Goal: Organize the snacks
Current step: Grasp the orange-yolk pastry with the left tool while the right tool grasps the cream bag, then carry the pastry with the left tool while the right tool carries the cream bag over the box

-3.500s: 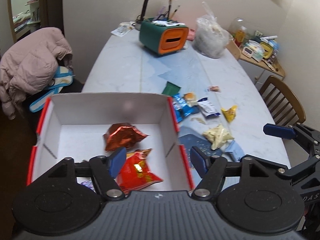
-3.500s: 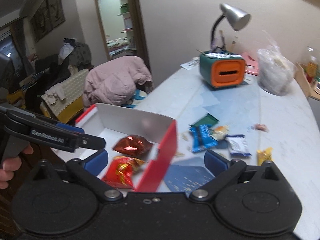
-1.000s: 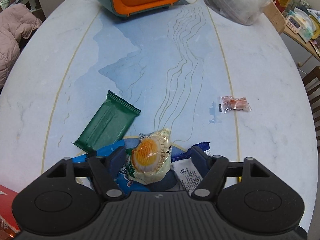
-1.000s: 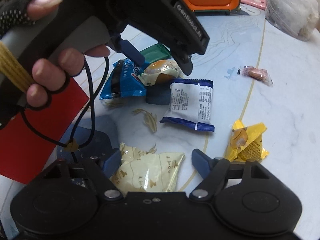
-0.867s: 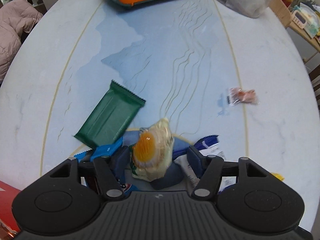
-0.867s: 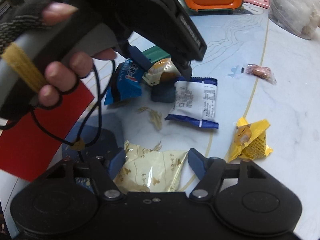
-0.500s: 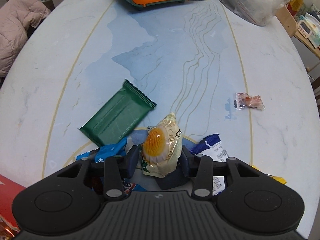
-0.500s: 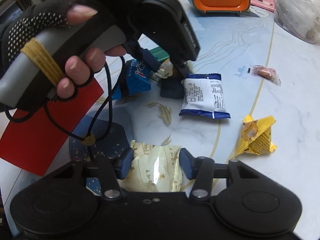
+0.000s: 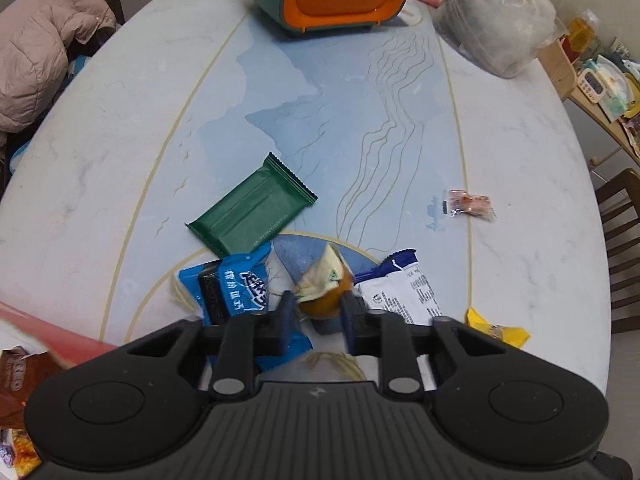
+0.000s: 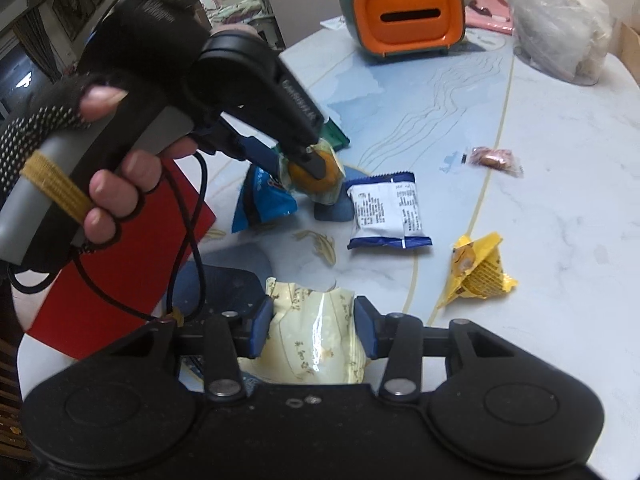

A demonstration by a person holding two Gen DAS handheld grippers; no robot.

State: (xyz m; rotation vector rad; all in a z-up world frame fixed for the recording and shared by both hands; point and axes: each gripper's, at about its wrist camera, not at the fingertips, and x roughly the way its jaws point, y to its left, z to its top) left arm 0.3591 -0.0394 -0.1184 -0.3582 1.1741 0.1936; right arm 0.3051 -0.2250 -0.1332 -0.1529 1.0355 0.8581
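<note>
Left claw [image 9: 318,312] is closing on the egg-print snack pack [image 9: 326,288], pads pressing both sides, pack clear of the worktop [image 9: 120,128]. From the right wrist view the same pack [image 10: 316,174] hangs in the left claw above the blue wrapper. My gloved left hand [image 10: 100,152] is on the handle.

Right claw [image 10: 314,330] is closing on the pale yellow snack bag [image 10: 316,340], bag squeezed between the pads.

Loose on the worktop:
- green bar [image 9: 254,208], lying flat beyond the held pack
- blue cookie pack [image 9: 228,292], just left of the left claw
- white-and-blue pack [image 10: 384,210], just right of it
- yellow triangle snack [image 10: 476,270], near the right edge
- small clear-wrapped candy [image 9: 468,204], well apart from the rest

Red box [image 10: 120,248] sits at the near left edge.
</note>
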